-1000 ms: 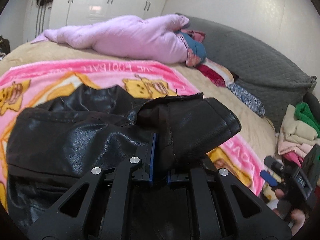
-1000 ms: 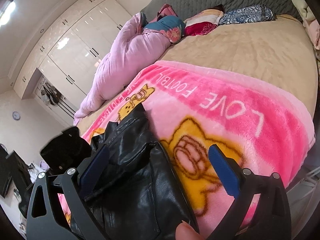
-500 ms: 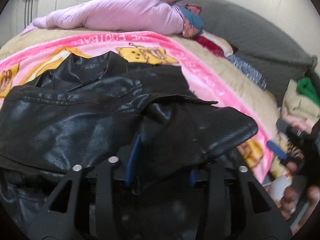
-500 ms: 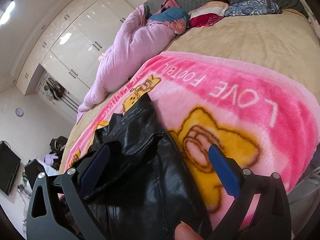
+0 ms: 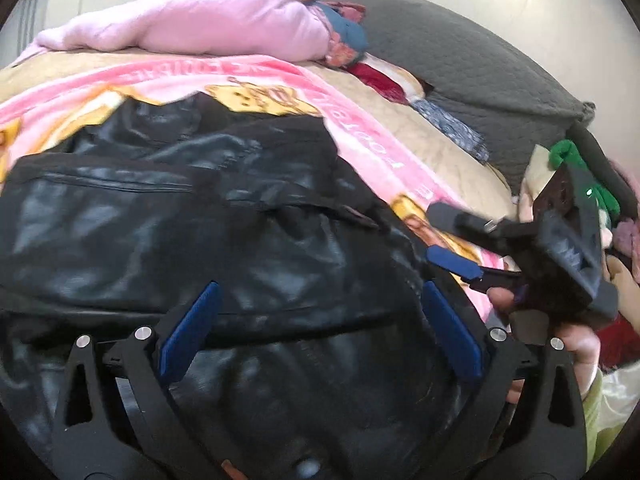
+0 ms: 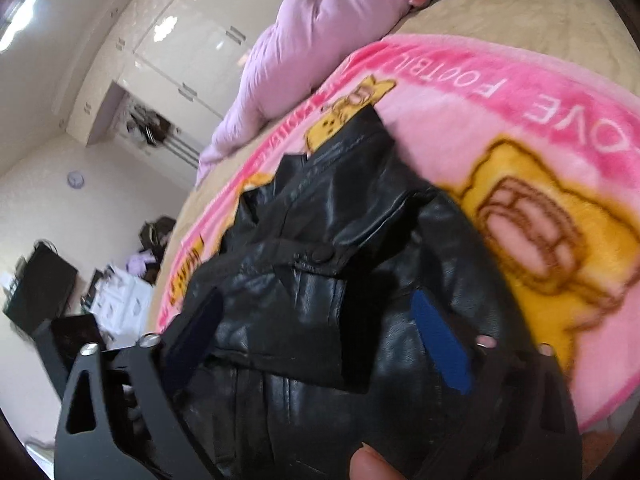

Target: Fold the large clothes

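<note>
Item: black leather jacket (image 5: 192,232), lying on the pink cartoon blanket (image 6: 520,92) spread over the bed. I read it as partly folded: a sleeve or side panel with a snap tab lies doubled across the body, the collar end pointing toward the pillows. The bundle is loose and uneven, so I judge further folds and some squaring-up are left.

Left gripper (image 5: 316,328): jaws spread wide, holding nothing, poised just over the near edge of the jacket.

Right gripper (image 6: 316,332): jaws also wide, empty, over the folded-in flap; from the left view it shows beside the jacket's right edge.

Surroundings: lilac duvet (image 5: 200,20) bunched at the far side, grey headboard (image 5: 480,80), stacked clothes (image 5: 568,168) off to the right, white wardrobes (image 6: 180,48).
</note>
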Demonstrator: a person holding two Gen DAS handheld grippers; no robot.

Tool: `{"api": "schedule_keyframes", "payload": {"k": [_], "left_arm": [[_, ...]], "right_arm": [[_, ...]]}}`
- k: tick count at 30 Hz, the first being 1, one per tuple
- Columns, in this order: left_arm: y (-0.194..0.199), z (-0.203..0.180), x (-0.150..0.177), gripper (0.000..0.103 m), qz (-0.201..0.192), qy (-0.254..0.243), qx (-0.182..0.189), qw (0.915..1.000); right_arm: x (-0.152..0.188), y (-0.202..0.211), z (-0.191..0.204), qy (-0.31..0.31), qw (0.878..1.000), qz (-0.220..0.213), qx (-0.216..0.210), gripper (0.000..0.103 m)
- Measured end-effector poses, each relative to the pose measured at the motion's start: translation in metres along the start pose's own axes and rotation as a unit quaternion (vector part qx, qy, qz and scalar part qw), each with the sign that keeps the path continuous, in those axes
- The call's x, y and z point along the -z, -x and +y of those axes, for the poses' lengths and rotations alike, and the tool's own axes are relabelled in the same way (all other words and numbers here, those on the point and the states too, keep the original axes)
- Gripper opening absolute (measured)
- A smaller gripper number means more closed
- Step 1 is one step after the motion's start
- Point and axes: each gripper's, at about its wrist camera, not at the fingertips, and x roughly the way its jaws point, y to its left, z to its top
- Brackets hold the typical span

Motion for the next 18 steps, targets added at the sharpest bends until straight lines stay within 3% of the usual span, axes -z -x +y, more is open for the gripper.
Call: {"api": "schedule_keyframes", "payload": {"k": [4, 6, 10, 12, 16, 18], "left_arm": [[0.032, 0.027, -0.005, 0.093, -0.031, 0.023, -0.048, 0.9981], [0.045, 0.043, -0.006, 0.094, -0.036, 0.045, -0.081, 0.995], [0.066, 0.082, -0.005, 0.094, -0.044, 0.102, -0.121, 0.9865], [0.077, 0.098, -0.001, 0.094, -0.053, 0.129, -0.121, 0.9828], [0.09, 0.121, 0.004, 0.094, -0.063, 0.158, -0.131, 0.9767], [0.098, 0.129, 0.004, 0.094, -0.073, 0.169, -0.144, 0.9724]], "right_arm": [[-0.01, -0.016, 0.009, 0.0, 0.999, 0.031, 0.012, 0.085], [-0.018, -0.028, 0.019, 0.018, 0.998, 0.046, 0.039, 0.084], [-0.021, -0.049, 0.014, -0.003, 0.997, 0.071, 0.039, 0.081], [-0.015, -0.055, 0.009, -0.007, 0.997, 0.069, 0.031, 0.067], [-0.011, -0.06, 0.011, 0.021, 0.998, 0.054, 0.038, 0.023], [-0.011, -0.054, 0.022, 0.053, 0.998, 0.028, 0.033, 0.011]]}}
